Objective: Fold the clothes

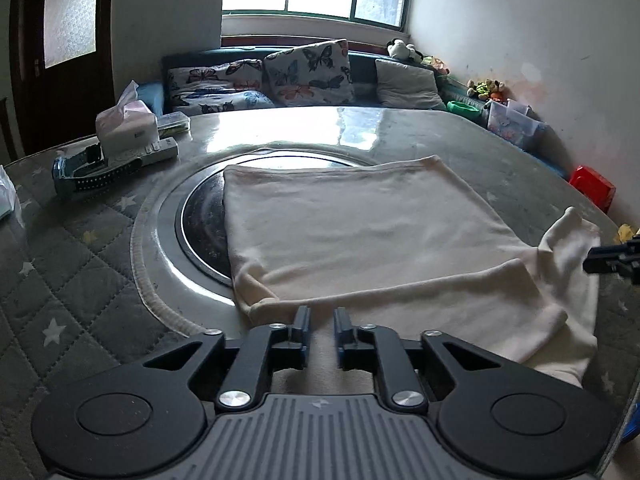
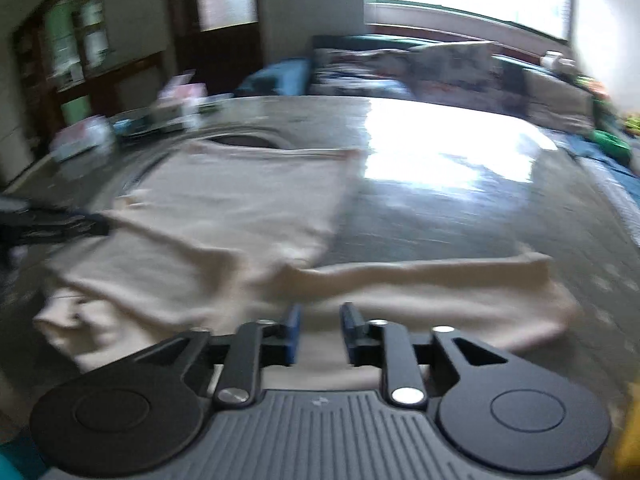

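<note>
A cream garment (image 1: pixel 360 232) lies partly folded on the round table (image 1: pixel 420 132), one flap doubled over at its near edge. My left gripper (image 1: pixel 321 314) hovers at that near edge, its blue-padded jaws a narrow gap apart with only cloth showing beneath them. In the blurred right wrist view the same garment (image 2: pixel 240 216) spreads to the left, with a folded sleeve or hem stretching right. My right gripper (image 2: pixel 320 312) sits over that fold, jaws slightly apart and gripping nothing. Each gripper shows at the other view's edge: the right gripper (image 1: pixel 612 258) and the left gripper (image 2: pixel 60 224).
A dark round inset plate (image 1: pixel 200 216) sits under the garment's left side. A tissue box (image 1: pixel 124 126), a remote (image 1: pixel 154 152) and a blue-black strap (image 1: pixel 92 170) lie at the table's far left. A sofa with butterfly pillows (image 1: pixel 308 72) is behind, and a red box (image 1: pixel 592 188) is on the right.
</note>
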`<state>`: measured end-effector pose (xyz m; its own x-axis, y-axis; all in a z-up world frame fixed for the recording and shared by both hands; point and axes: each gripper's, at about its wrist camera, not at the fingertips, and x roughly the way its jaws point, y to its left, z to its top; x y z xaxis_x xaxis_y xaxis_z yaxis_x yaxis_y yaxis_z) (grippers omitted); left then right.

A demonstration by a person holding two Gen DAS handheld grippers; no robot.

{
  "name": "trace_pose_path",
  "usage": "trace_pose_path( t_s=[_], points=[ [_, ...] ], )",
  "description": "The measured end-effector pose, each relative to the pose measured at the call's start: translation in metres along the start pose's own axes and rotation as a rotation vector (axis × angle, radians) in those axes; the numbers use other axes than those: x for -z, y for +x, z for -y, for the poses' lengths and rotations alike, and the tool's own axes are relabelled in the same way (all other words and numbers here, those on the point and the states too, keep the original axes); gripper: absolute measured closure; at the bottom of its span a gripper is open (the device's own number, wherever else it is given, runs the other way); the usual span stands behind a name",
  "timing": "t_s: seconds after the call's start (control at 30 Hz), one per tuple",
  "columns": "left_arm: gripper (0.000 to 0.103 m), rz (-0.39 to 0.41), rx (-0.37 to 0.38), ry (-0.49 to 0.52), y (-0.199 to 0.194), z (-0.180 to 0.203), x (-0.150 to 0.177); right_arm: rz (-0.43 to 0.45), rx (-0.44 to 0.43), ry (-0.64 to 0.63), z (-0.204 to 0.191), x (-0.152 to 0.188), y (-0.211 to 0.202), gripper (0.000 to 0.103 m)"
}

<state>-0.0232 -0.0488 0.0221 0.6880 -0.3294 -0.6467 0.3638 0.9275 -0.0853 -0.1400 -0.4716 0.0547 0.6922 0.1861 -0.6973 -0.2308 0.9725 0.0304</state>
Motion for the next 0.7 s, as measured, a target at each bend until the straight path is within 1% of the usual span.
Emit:
trace_pose_path(
  t_s=[0.03,0.07,0.1,0.13,0.17,0.2,0.23,0.3,0.33,0.4,0.43,0.47,0.57,0.6,0.67,0.7],
  points=[
    [0.075,0.005,0.001,0.005,-0.002,0.002,0.000,0.004,0.037,0.025,0.011,0.001,-0.001,0.078],
    [0.072,0.010,0.003,0.011,-0.003,0.003,0.000,0.009,0.072,0.055,0.023,0.002,-0.001,0.078],
    [0.072,0.015,0.002,0.018,-0.005,0.005,-0.001,0.015,0.105,0.091,0.036,0.003,-0.001,0.077],
    [0.070,0.019,0.001,0.025,-0.007,0.007,-0.001,0.021,0.134,0.118,0.045,0.003,-0.001,0.074],
    [0.065,0.022,0.002,0.028,-0.008,0.009,-0.001,0.028,0.172,0.142,0.056,0.004,-0.001,0.073],
    [0.063,0.024,0.003,0.029,-0.009,0.010,-0.001,0.034,0.212,0.166,0.067,0.004,0.000,0.073],
    [0.060,0.025,0.003,0.032,-0.010,0.011,-0.001,0.035,0.237,0.185,0.075,0.005,0.001,0.073],
    [0.059,0.026,-0.001,0.040,-0.012,0.012,0.000,0.035,0.277,0.227,0.091,0.007,0.005,0.073],
    [0.056,0.024,-0.004,0.042,-0.012,0.013,0.000,0.034,0.295,0.250,0.100,0.009,0.007,0.072],
    [0.054,0.025,-0.011,0.040,-0.014,0.013,0.001,0.032,0.316,0.285,0.113,0.011,0.011,0.070],
    [0.053,0.024,-0.014,0.038,-0.015,0.012,0.001,0.032,0.326,0.302,0.117,0.012,0.014,0.067],
    [0.049,0.023,-0.016,0.036,-0.016,0.012,0.001,0.032,0.338,0.319,0.122,0.013,0.016,0.066],
    [0.046,0.020,-0.024,0.031,-0.017,0.012,0.003,0.039,0.325,0.366,0.129,0.018,0.021,0.065],
    [0.045,0.019,-0.026,0.030,-0.018,0.012,0.003,0.047,0.324,0.368,0.129,0.019,0.021,0.066],
    [0.037,0.020,-0.028,0.026,-0.019,0.012,0.004,0.056,0.320,0.365,0.127,0.020,0.021,0.066],
    [0.034,0.022,-0.029,0.025,-0.019,0.013,0.005,0.059,0.312,0.363,0.127,0.020,0.020,0.072]
  ],
)
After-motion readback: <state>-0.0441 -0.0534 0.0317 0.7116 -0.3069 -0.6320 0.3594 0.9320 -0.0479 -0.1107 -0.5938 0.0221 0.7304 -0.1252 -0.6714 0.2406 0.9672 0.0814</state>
